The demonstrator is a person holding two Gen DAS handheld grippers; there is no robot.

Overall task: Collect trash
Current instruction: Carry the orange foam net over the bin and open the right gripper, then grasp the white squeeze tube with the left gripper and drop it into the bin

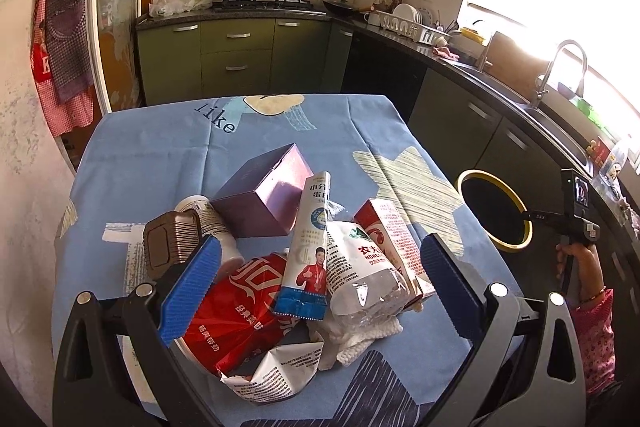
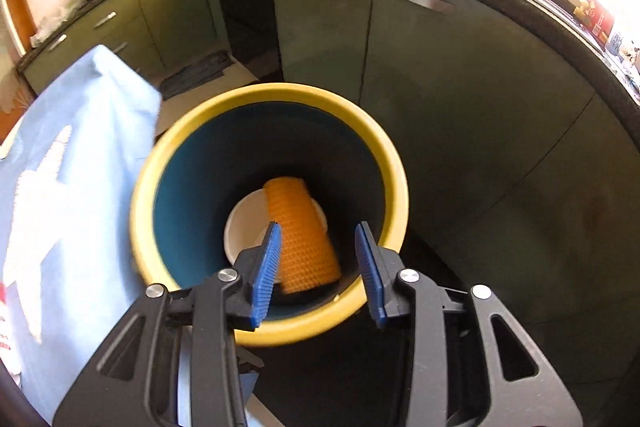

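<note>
The left tool (image 1: 316, 279) hangs wide open over a trash heap on the worktop (image 1: 160, 155); the yellow-rimmed bin (image 1: 468, 177) stands at three o'clock.

Left gripper (image 1: 320, 275): matt black plastic frame with bright metal rivets; ribbed blue rubber-like pads (image 1: 191, 287). Between its jaws lies a glossy red crinkled foil packet (image 1: 236, 311), beside a smooth printed white-and-blue plastic sachet (image 1: 310, 247) and a clear crumpled plastic bottle with white label (image 1: 360, 275). Ahead of them, a purple cardboard box with satin sheen (image 1: 264, 199). Just left of the left pad, a ridged brown plastic cup (image 1: 170, 243). Below, a creased white paper carton (image 1: 276, 371). All rest on matt blue printed cloth covering the tabletop (image 1: 160, 155).

Right gripper (image 2: 318, 267): same finish. Beyond it, a smooth yellow-rimmed plastic bin with dark teal interior (image 2: 184, 179) holds a waffle-textured orange cup (image 2: 300, 227).
</note>
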